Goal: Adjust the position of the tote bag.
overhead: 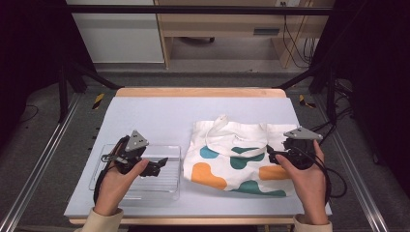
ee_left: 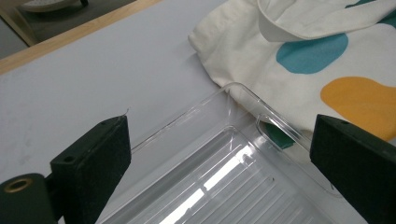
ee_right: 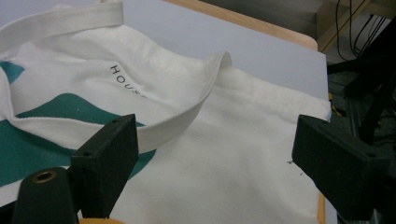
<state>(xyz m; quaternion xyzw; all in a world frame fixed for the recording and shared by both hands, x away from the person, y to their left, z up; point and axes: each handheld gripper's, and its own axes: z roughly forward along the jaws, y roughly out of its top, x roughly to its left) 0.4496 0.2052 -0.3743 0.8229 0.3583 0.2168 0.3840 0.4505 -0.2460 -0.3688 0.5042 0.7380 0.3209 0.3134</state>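
Tote (overhead: 239, 157): cream, teal and orange blotches, flat on mat (overhead: 159, 116), 3 o'clock of tray; handle loops at its 12 o'clock end.

Tray (overhead: 138, 181): clear plastic, empty, 9 o'clock side of mat, corner just beside tote edge.

Left gripper (overhead: 162, 163): above tray, jaws apart, nothing between.

Right gripper (overhead: 271, 155): above tote's 3 o'clock edge, jaws apart, nothing clamped.

Risks, judged: pinch may catch one cloth layer only, tote sags; dragged tote may shove light tray; loose handle may snag jaw.
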